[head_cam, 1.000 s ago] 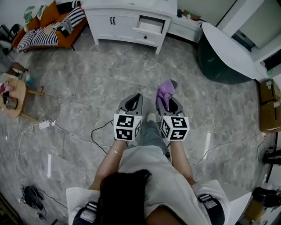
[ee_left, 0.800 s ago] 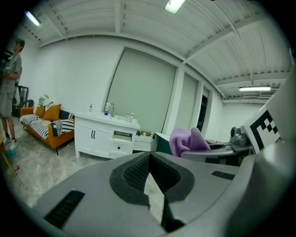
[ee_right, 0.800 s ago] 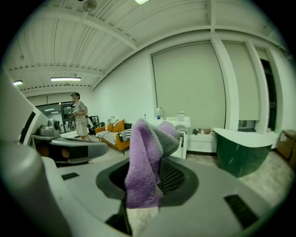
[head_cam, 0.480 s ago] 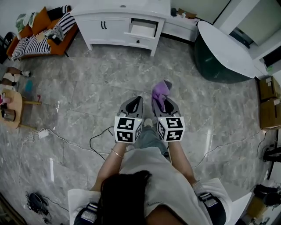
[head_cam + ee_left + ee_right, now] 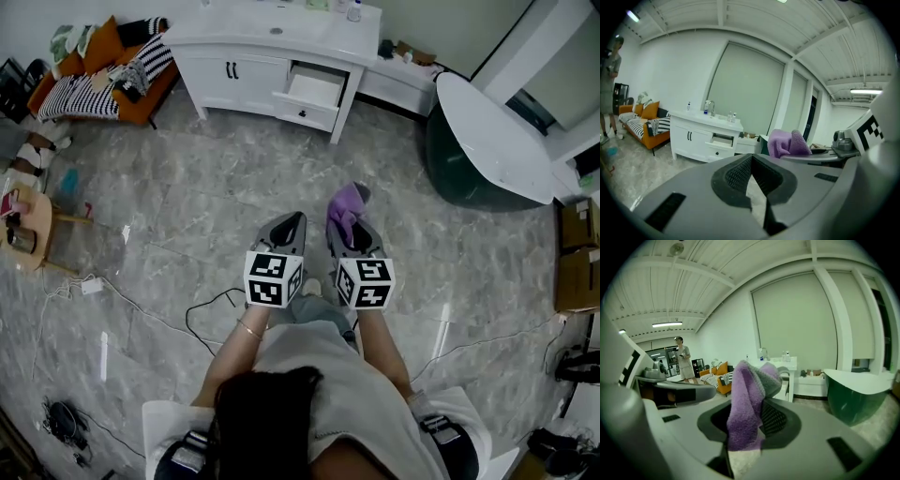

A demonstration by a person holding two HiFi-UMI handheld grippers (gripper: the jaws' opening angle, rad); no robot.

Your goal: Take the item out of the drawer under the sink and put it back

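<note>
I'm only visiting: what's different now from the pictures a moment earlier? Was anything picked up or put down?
The person has walked a little closer to the white cabinet, carrying both tools along, so it sits lower in the head view. Nothing was taken hold of or let go. The right tool still grips the purple cloth, the left tool is still shut and empty, and the drawer is still open.

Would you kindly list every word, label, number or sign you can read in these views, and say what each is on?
No readable text anywhere.
Left marker cube, right marker cube: black-and-white square patterns only, no letters.
Bottles on the white vanity: labels too small to read.
Cardboard boxes: no print legible.
</note>
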